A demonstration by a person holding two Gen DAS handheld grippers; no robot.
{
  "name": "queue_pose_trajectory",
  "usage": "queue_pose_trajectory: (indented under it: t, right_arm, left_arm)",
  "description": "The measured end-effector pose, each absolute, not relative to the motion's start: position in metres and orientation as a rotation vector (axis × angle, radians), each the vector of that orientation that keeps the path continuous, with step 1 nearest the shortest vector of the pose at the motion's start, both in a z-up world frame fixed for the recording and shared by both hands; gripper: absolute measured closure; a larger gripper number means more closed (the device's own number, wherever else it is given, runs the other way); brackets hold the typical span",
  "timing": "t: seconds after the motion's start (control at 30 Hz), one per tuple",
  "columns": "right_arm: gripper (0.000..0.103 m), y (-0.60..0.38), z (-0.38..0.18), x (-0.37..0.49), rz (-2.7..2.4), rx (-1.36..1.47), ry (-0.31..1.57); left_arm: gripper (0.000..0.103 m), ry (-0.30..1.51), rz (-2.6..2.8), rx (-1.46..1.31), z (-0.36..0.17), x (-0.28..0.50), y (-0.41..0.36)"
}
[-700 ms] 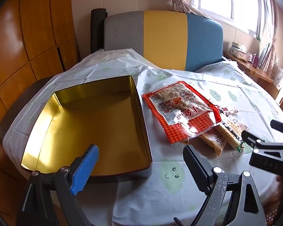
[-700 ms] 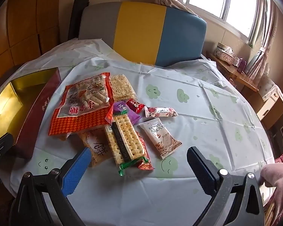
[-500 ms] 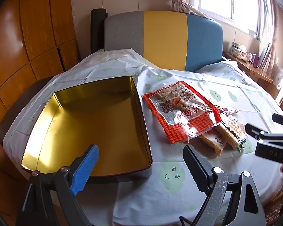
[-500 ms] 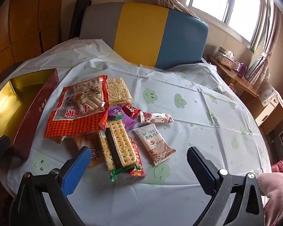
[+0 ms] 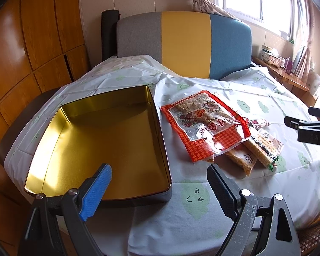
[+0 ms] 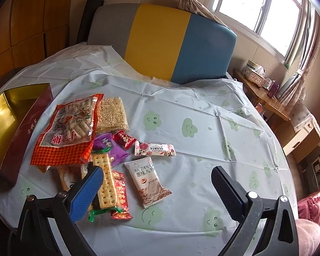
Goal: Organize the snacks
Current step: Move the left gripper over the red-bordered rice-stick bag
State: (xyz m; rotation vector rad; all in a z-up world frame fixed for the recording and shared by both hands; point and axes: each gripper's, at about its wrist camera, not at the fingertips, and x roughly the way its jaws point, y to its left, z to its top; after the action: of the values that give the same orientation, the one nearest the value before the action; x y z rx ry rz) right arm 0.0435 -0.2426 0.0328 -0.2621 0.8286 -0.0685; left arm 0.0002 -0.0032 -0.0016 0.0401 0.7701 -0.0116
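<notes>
A gold-lined tin (image 5: 157,128) lies open and empty on the left of the table. Right of it sits a red bag (image 5: 204,123) over several cracker packs. My left gripper (image 5: 159,177) hovers open over the tin's near right corner, holding nothing. The right wrist view shows the pile: red bag (image 6: 68,132), rice cake pack (image 6: 111,115), purple packet (image 6: 111,147), red candy (image 6: 124,138), pink bar (image 6: 154,149), white packet (image 6: 148,181), cracker pack (image 6: 104,183). My right gripper (image 6: 156,177) stands open above the white packet, empty. It also shows as the right gripper (image 5: 305,125) at the left view's right edge.
A chair (image 5: 185,42) with a grey, yellow and blue back stands behind the round table (image 6: 202,111), which wears a white cloth with green smiley clouds. Wood panels line the left wall. A side table (image 6: 264,93) with a tissue box sits by the window. A pink sleeve (image 6: 309,234) is at lower right.
My right gripper has moved forward over the table; the snack pile now sits lower and further left in its view. The left gripper and the tin have stayed put.
</notes>
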Motion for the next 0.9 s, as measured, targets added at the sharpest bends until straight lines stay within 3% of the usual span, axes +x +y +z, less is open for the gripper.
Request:
queue_pose_trajectory:
  t: [0.6, 0.9]
  right_arm:
    - [0.0, -0.279, 0.001, 0.071, -0.013, -0.145, 0.926]
    - [0.0, -0.29, 0.003, 0.074, -0.042, -0.089, 0.939]
  left_arm:
    - [0.012, 0.711, -0.093, 0.04, 0.017, 0.029, -0.021]
    - [0.012, 0.854, -0.179, 0.026, 0.024, 0.094, -0.063]
